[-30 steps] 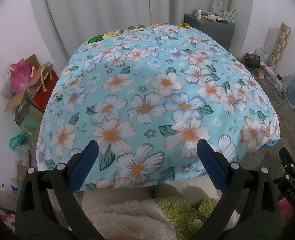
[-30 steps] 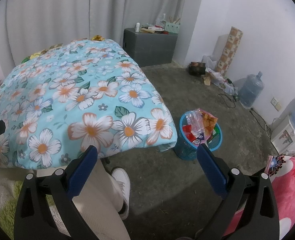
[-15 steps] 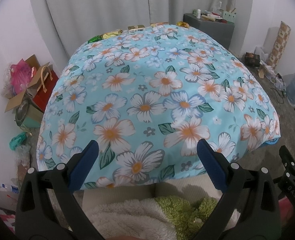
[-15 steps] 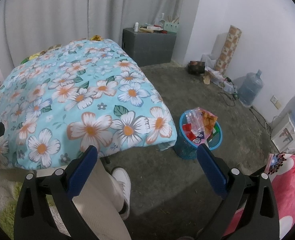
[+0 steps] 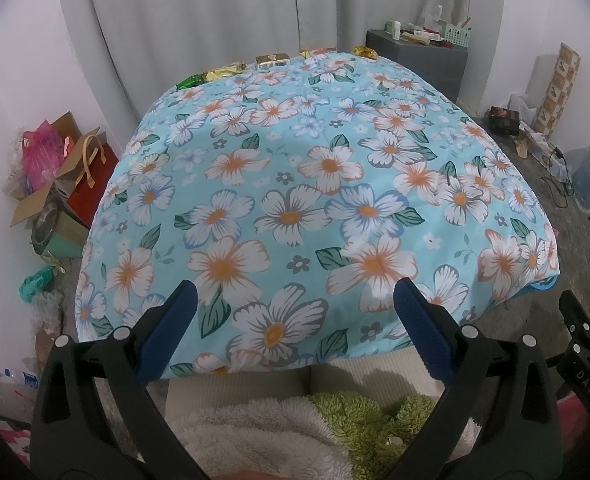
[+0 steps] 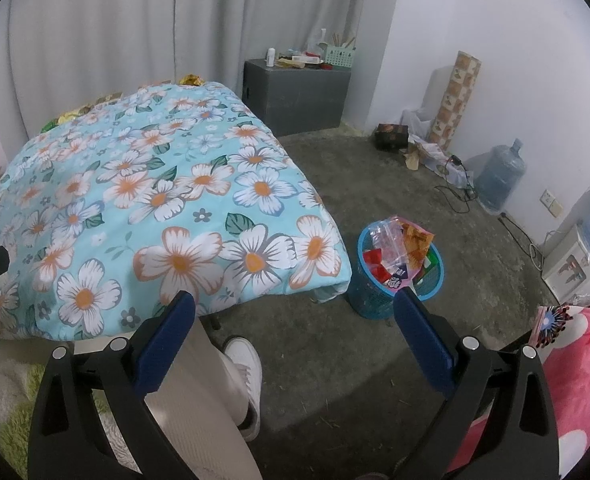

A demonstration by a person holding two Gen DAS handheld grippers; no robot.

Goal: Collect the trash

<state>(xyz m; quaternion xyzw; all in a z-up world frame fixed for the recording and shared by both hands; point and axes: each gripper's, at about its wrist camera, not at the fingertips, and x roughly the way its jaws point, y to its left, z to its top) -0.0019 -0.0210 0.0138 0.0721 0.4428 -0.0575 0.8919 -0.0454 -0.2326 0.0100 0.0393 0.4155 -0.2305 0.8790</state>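
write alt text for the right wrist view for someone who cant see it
The open right gripper, its blue-padded fingers spread and empty, looks down at a round blue plastic trash basket stuffed with colourful snack wrappers on a grey concrete floor. Left of the basket is a light-blue floral quilt; shiny wrappers lie along its far edge.

Far wrappers (image 5: pixel 271 61) too small.

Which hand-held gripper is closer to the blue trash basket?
Right. The right hand-held gripper hangs open over the floor with the trash basket just ahead. The left hand-held gripper faces the flowery blanket, farther away.
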